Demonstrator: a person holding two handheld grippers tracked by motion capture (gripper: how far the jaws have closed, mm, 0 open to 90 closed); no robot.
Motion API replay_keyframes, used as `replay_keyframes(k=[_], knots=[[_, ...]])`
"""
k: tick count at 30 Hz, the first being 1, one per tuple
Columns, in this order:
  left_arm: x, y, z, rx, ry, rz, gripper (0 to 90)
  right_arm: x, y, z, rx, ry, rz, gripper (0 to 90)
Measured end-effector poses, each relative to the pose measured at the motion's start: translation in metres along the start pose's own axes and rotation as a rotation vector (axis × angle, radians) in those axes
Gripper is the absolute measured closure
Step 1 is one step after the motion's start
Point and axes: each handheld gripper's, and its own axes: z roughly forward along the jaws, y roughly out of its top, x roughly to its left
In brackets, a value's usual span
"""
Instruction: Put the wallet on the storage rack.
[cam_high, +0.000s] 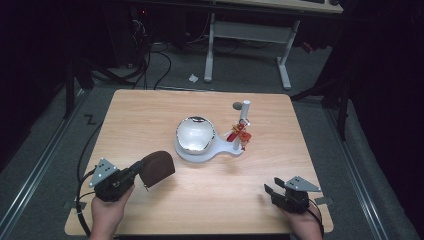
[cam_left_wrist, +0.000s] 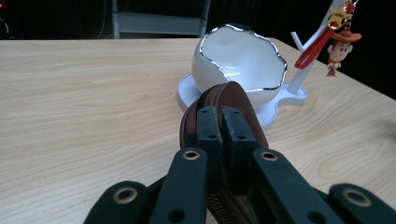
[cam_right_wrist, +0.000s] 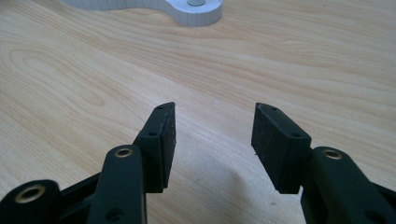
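Left of the bowl (cam_high: 195, 135), the left gripper (cam_high: 136, 169) has its jaws clamped on a brown zip pouch (cam_high: 156, 168), lifted just off the tabletop (cam_high: 230, 200). It looks light and soft, likely to sag; the zipped rim seems the firmest hold. Right of the bowl, the right gripper (cam_high: 270, 190) rests, jaws apart. Smooth wood; dark room.

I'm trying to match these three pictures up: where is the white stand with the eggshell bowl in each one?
High view: the white stand sits mid-table, beyond the brown pouch.
Left gripper view: upper centre-right, just behind the pouch gripped in the left tongs.
Right gripper view: a piece of its base at the top edge.
Shared landmark: the light wooden tabletop under it.
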Motion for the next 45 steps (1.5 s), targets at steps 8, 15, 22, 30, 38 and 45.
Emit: replay_keyframes(k=[8,15,22,30,38,45], knots=[[-0.011,0.017,-0.007,-0.009,-0.001,0.016,87.2,0.004,0.006,0.001,-0.017,0.008,-0.022,48.1],[-0.022,0.041,-0.005,-0.018,0.003,0.062,87.2,0.005,0.007,-0.001,-0.029,0.010,-0.029,48.2],[-0.020,0.057,0.010,-0.018,0.000,0.054,87.2,0.005,0.005,-0.001,-0.032,0.002,-0.031,49.1],[-0.019,0.071,0.032,0.005,0.004,0.060,87.2,0.004,0.005,-0.003,-0.037,-0.003,-0.034,49.1],[-0.016,0.085,0.052,0.036,0.006,0.063,87.2,0.003,0.005,-0.002,-0.037,-0.004,-0.029,49.2],[-0.016,0.094,0.066,0.076,0.013,0.080,87.2,0.002,0.004,-0.002,-0.038,-0.004,-0.022,49.3]])
